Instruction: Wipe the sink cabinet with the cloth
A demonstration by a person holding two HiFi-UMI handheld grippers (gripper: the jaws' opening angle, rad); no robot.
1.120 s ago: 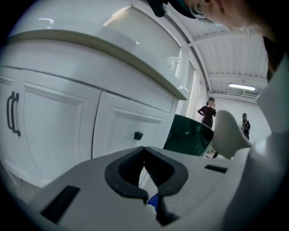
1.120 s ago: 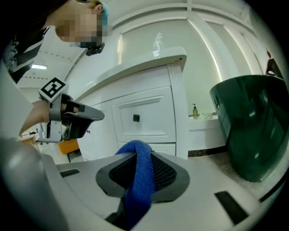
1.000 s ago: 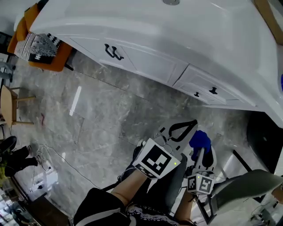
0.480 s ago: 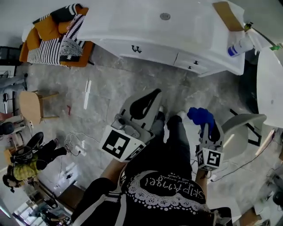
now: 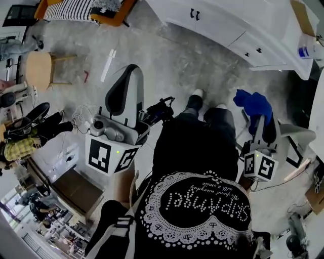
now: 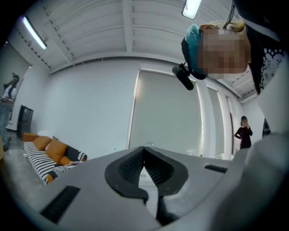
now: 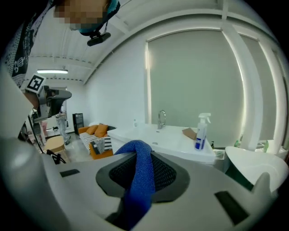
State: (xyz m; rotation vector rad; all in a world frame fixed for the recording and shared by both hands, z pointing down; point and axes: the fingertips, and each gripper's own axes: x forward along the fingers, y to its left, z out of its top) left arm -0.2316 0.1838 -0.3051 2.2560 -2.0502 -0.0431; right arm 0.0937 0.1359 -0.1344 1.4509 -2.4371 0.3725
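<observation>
Head view: person stands on the grey marble floor (image 5: 167, 55), one tool in each hand. Left tongs (image 5: 126, 76) are held out over the floor, well apart from the white sink cabinet (image 5: 243, 30) at the top edge. Right tongs (image 5: 260, 126) carry a bright blue knitted cloth (image 5: 251, 104), bunched at their tip, near the cabinet's corner but not touching it. A white spray bottle with a blue label (image 5: 306, 50) stands on the cabinet's tabletop at far right. An orange sofa with striped cushions (image 5: 86, 7) is at upper left, with a round wooden stool (image 5: 38, 68) below it.

Left gripper view: the tongs point up towards the wall and ceiling. The black ribbed pads (image 6: 158, 169) are pressed together at the tip. The sofa shows low on the left; a distant person in dark clothes (image 6: 244, 135) stands at right.

Right gripper view: the tongs are clamped on the blue cloth, which rises between the ribbed pads and drapes down towards the camera. Beyond, the sink cabinet carries a chrome tap (image 7: 161, 118), the spray bottle and a brown flat piece (image 7: 188, 133) just beside the bottle.
</observation>
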